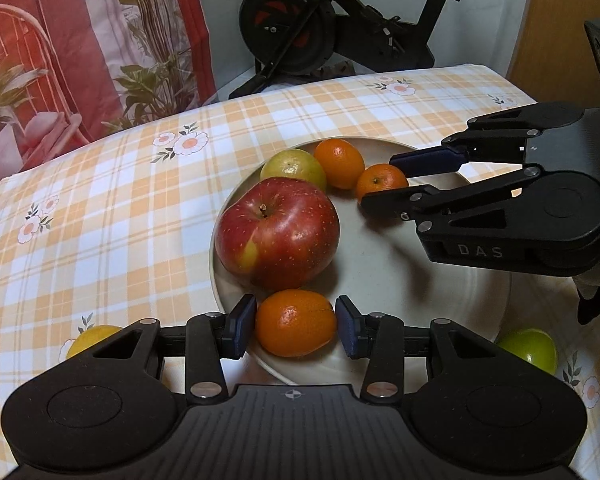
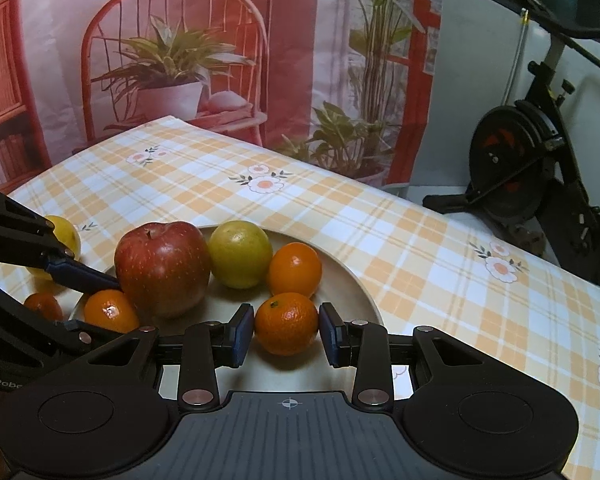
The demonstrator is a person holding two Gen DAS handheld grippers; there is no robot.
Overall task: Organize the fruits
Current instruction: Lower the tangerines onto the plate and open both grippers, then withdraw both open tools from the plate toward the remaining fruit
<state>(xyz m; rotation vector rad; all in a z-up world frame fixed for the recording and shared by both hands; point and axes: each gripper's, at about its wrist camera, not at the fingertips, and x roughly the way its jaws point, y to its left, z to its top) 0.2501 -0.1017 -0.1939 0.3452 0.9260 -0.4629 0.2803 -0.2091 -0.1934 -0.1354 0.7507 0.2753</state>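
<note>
Five fruits (image 1: 277, 232) on beige plate (image 1: 420, 300)

Yellow fruit (image 1: 85, 341) mostly hidden behind left gripper body; green fruit (image 1: 531, 349), perhaps lime, partly hidden by plate (image 1: 440, 300).

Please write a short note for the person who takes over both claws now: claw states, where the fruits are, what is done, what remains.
Left claw: fingers either side of the near mandarin at the plate rim; grip unclear.
Right claw: same, around the second mandarin on the plate.
Done: red apple, yellow-green fruit, far mandarin also on the plate.
To do: yellow fruit, green fruit and a loose mandarin lie on the tablecloth.
</note>
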